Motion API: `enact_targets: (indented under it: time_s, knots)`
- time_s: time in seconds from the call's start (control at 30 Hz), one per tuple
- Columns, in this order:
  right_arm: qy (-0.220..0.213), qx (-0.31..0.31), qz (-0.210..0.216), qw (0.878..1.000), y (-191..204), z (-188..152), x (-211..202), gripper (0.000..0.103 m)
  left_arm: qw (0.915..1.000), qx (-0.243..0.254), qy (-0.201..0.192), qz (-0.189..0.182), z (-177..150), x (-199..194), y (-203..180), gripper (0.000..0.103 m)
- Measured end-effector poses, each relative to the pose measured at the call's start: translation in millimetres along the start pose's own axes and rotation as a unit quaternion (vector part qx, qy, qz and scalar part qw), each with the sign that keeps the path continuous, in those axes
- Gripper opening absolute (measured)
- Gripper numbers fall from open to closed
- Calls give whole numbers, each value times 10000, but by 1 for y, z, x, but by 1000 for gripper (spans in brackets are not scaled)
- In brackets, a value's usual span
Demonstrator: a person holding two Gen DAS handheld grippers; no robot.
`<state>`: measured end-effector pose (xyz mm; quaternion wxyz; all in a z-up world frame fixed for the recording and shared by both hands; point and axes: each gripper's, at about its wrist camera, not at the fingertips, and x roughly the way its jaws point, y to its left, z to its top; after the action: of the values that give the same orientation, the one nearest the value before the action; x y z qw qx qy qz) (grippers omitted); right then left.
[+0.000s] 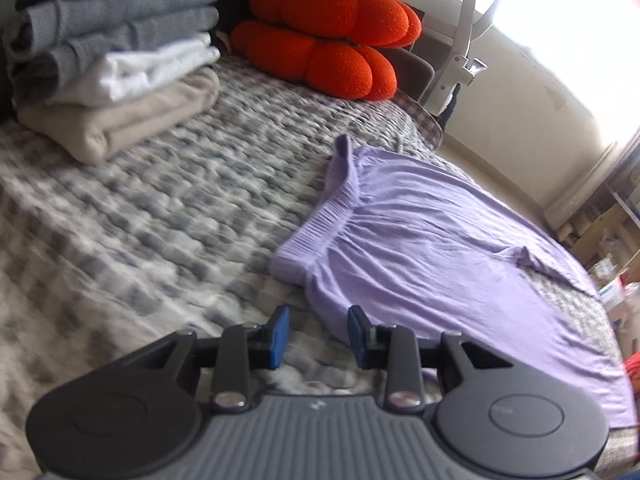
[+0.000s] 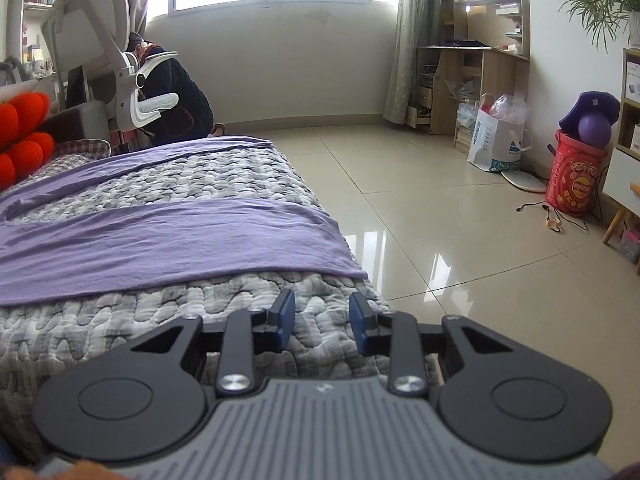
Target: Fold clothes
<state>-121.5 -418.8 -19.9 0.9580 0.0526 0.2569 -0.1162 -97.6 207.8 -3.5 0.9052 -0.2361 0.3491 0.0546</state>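
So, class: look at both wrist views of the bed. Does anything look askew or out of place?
Little stands out. The lilac trousers lie spread flat, but one waistband corner sticks up and a leg hem reaches the bed's edge. The folded stack looks tidy.

Readable text: very little, one brand logo only.
Right wrist view, 3 o'clock: red bucket (image 2: pixel 576 184) on the floor carries a round yellow-and-red Lay's-style logo plus cartoon print; other characters on it too small to read. White paper bag (image 2: pixel 494 144) just left of it has blue printed characters and a dark triangular logo, not legible. Book spines on the shelf at 10 o'clock are unreadable. Left wrist view: nothing legible, blurred.
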Motion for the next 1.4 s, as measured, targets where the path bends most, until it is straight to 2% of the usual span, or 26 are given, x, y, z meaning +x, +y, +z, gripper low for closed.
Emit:
enact_targets:
  time_s: [0.1, 0.17, 0.37, 0.43, 0.5, 0.6, 0.7, 0.83, 0.9, 0.97, 1.03, 1.1, 1.4]
  knots:
    - [6, 170, 210, 9996, -2, 2, -2, 32, 9992, -336, 133, -173, 5, 8, 2, 33]
    - [79, 591, 553, 9967, -8, 3, 0, 32, 9984, -492, 149, -220, 8, 12, 3, 33]
    - [168, 1842, 1018, 9775, -31, 2, 6, 36, 9969, -711, 140, -294, 12, 21, 5, 30]
    - [166, 2225, 1126, 9683, -39, 2, 8, 38, 9967, -751, 119, -289, 13, 21, 7, 25]
    - [189, 2743, 1239, 9534, -50, 3, 12, 38, 9964, -791, 97, -285, 14, 20, 9, 15]
    - [246, 3226, 1188, 9387, -60, 5, 23, 36, 9960, -851, 64, -279, 15, 20, 12, 9]
    - [246, 3569, 1140, 9268, -66, 6, 33, 36, 9955, -912, 31, -272, 17, 20, 16, 6]
    - [188, 4141, 1198, 9021, -76, 5, 41, 36, 9947, -991, -15, -268, 18, 19, 20, 4]
    - [156, 4277, 1157, 8963, -78, 5, 44, 36, 9946, -997, -67, -277, 19, 17, 20, 3]
    - [115, 4351, 1074, 8939, -77, 5, 45, 34, 9949, -965, -124, -248, 19, 16, 19, 3]
    - [82, 4361, 998, 8943, -76, 5, 44, 15, 9951, -949, -162, -230, 19, 14, 17, 3]
    - [55, 4330, 926, 8966, -76, 6, 43, 5, 9950, -947, -193, -235, 20, 12, 18, 3]
    - [-152, 4138, 669, 9078, -76, 10, 32, 2, 9954, -848, -404, -166, 24, 0, 20, 2]
